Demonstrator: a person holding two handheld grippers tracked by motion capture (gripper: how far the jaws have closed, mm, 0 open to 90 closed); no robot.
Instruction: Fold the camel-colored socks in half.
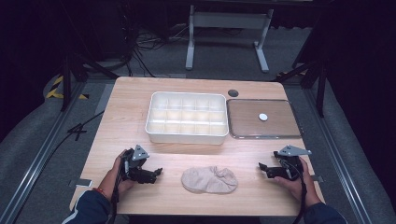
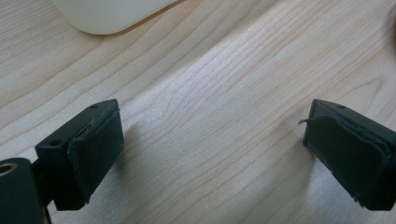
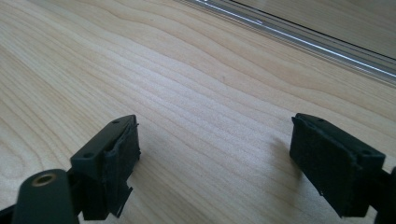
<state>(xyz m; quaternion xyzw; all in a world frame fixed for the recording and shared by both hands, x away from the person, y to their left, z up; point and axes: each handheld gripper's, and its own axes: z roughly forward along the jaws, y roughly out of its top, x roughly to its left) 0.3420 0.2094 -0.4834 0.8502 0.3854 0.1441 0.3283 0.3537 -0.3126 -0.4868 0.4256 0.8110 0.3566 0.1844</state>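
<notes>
A beige sock (image 1: 209,179) lies flat near the front edge of the wooden table (image 1: 187,154), between the two hands. Left of it my left gripper (image 1: 158,172) rests low over the wood, pointing toward the sock; its own view has the jaws wide apart (image 2: 212,154) over bare wood. My right gripper (image 1: 262,168) sits to the sock's right, pointing left, jaws likewise spread (image 3: 215,163) with nothing between them. Neither gripper touches the sock.
A white compartment box (image 1: 187,117) stands behind the sock at table centre; its corner (image 2: 112,14) shows in the left gripper view. To its right lies a clear lid (image 1: 263,119) with a white knob (image 1: 263,116); its rim (image 3: 303,39) shows in the right gripper view.
</notes>
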